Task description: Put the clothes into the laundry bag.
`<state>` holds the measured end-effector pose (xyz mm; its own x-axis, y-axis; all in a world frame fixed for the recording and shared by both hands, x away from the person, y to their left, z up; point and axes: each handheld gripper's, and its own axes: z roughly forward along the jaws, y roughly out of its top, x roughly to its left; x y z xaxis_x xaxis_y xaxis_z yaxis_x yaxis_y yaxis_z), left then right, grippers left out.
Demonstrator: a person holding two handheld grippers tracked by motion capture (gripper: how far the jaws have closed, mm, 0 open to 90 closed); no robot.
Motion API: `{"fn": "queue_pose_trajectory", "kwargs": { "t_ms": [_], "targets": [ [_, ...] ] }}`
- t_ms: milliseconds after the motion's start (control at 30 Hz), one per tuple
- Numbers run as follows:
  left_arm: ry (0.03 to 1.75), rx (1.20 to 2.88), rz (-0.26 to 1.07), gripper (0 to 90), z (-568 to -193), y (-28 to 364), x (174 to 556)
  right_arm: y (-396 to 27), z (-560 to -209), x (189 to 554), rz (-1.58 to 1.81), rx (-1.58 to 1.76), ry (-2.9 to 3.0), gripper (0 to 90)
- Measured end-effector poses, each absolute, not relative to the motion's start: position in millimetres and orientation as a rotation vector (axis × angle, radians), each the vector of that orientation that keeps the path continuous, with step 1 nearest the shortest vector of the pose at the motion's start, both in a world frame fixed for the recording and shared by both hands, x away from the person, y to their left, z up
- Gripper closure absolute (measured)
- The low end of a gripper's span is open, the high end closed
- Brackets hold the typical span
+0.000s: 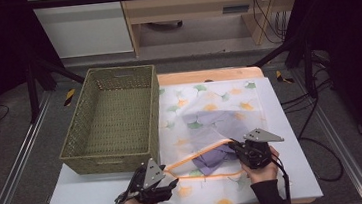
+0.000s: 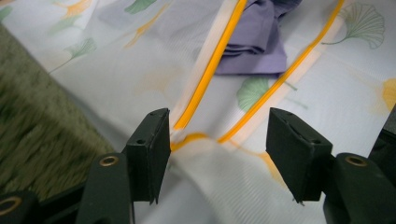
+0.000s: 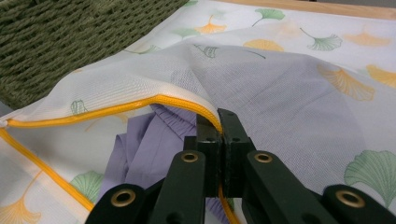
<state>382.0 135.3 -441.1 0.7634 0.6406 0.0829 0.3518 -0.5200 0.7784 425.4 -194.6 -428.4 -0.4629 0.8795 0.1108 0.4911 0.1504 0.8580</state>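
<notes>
Mesh laundry bag: white net printed with ginkgo leaves, flat on the counter ahead of both sets of jaws, its orange-trimmed mouth facing the person.
Wicker basket: green, nothing visible inside, just beyond the left jaws and beside the bag; likely the bag's destination.
Purple garment: crumpled, mostly inside the bag, one fold poking out of the mouth between the two grippers.
Orange zip edge: upper lip lifted off the lower, so the mouth gapes; judged held up to tuck the garment in or to close the zip.
Right gripper: jaws pinched tight on the upper orange edge, keeping that lip raised.
Left gripper: jaws standing wide, gripping nothing; the corner where the two orange edges meet lies between them, against the left pad.
</notes>
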Motion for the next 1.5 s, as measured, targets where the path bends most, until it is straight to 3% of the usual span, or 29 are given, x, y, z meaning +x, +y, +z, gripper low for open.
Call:
{"fn": "queue_pose_trajectory", "kwargs": {
  "t_ms": [233,600,833,1000,1133,1300,1500],
  "targets": [
    [0.838,2.192,0.412,41.3,-460.6,151.8,386.7,-193.1,-431.4,424.4,1.231,1.307,2.035,88.1],
    [0.864,2.215,0.262,70.3,-476.5,155.3,392.0,-189.7,-437.2,425.0,1.208,1.303,2.057,86.3],
    [0.866,2.209,0.245,86.1,-477.6,156.3,391.9,-187.0,-440.8,425.5,1.161,1.297,2.076,75.9],
    [0.864,2.206,0.255,87.1,-478.2,156.0,390.7,-181.5,-439.8,420.9,1.114,1.298,2.089,57.1],
    [0.854,2.21,0.266,87.1,-478.3,155.8,390.0,-175.5,-433.7,412.6,1.102,1.25,2.095,47.6],
    [0.847,2.202,0.258,87.1,-479.3,157.0,390.3,-174.9,-425.5,403.7,1.134,1.238,2.097,46.2],
    [0.844,2.206,0.27,87.0,-479.4,156.7,389.4,-173.8,-425.3,396.9,1.148,1.219,2.121,54.1]
  ]
}}
